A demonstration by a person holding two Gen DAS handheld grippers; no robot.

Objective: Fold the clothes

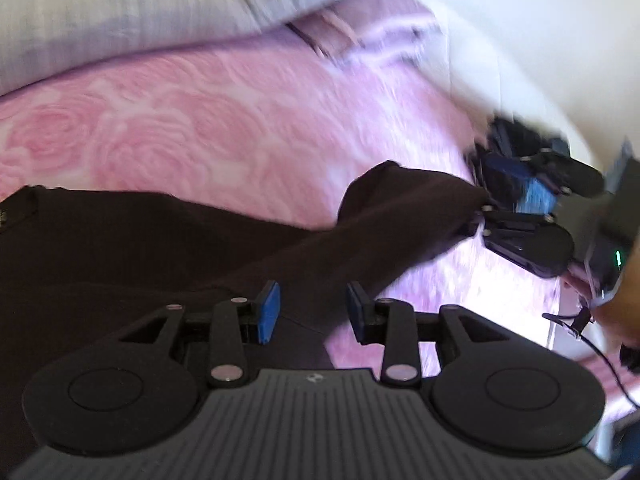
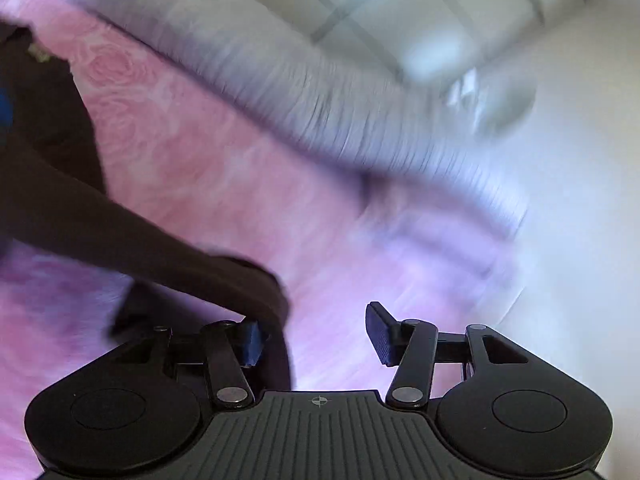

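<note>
A dark brown garment (image 1: 132, 248) lies on a pink rose-patterned bed cover (image 1: 208, 136). My left gripper (image 1: 313, 312) is open just above the garment's near edge, its blue pads (image 1: 269, 312) apart with cloth showing between them. One sleeve (image 1: 404, 212) stretches right to my right gripper (image 1: 486, 210). In the right wrist view the right gripper (image 2: 316, 336) stands open; the sleeve end (image 2: 240, 280) drapes over its left pad (image 2: 252, 344), while the right pad (image 2: 380, 332) is bare. Both views are motion-blurred.
A grey-white ribbed blanket or pillow (image 1: 120, 12) lies along the far side of the bed, also in the right wrist view (image 2: 320, 92). A white wall (image 2: 580, 160) is at right. The person's hand and a cable (image 1: 600, 344) are at far right.
</note>
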